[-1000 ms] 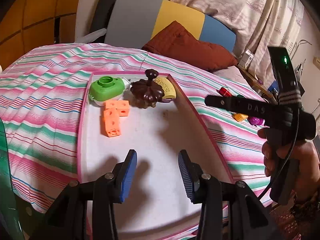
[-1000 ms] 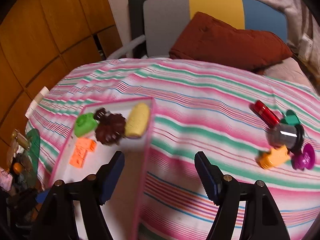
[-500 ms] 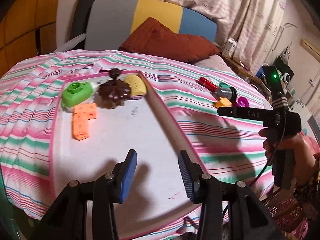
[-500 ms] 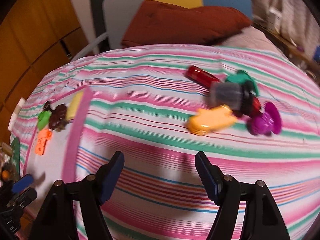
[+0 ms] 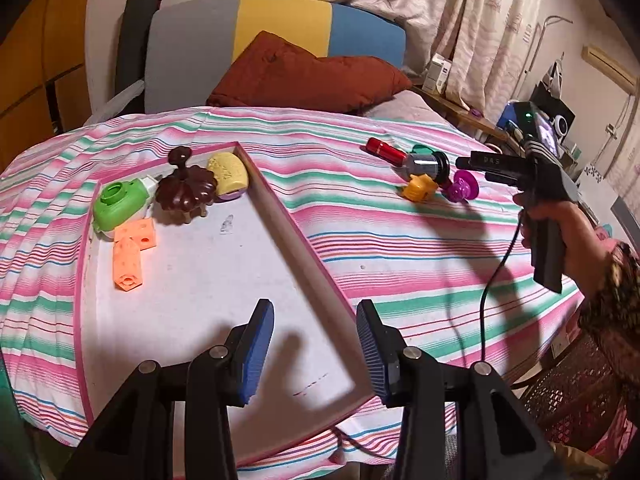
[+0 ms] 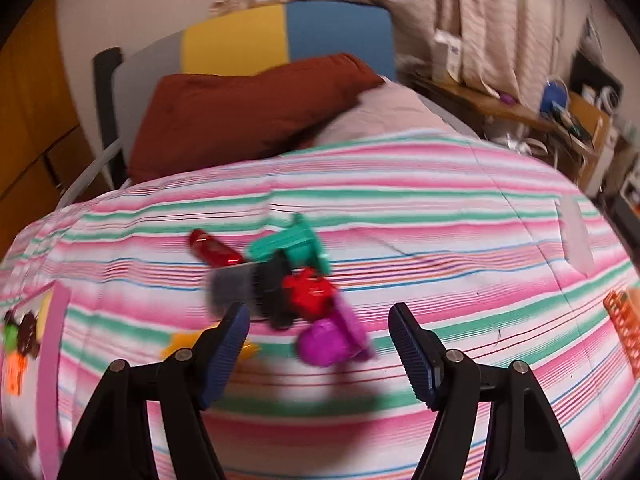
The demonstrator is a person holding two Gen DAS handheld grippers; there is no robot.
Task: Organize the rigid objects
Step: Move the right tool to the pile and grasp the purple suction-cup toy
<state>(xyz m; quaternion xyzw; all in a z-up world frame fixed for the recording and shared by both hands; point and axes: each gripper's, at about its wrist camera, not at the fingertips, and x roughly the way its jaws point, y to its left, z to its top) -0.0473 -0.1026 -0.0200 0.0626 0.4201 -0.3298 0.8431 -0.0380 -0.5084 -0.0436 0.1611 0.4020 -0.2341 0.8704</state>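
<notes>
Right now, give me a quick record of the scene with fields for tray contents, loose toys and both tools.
tray: green toy, brown toy, yellow piece, orange blocks
loose toys: red tube, orange toy, purple toy clustered on striped bedspread
left tool: open, empty, over tray
right tool: open, jaws just closing a little, empty, near the loose toys

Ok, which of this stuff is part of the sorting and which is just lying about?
Job:
- pink-rimmed tray holding the green toy, brown toy, yellow piece, orange blocks
- loose pile: red cylinder, orange toy, purple toy, teal piece

Lying about:
- rust cushion
- striped bedcover
- curtain
</notes>
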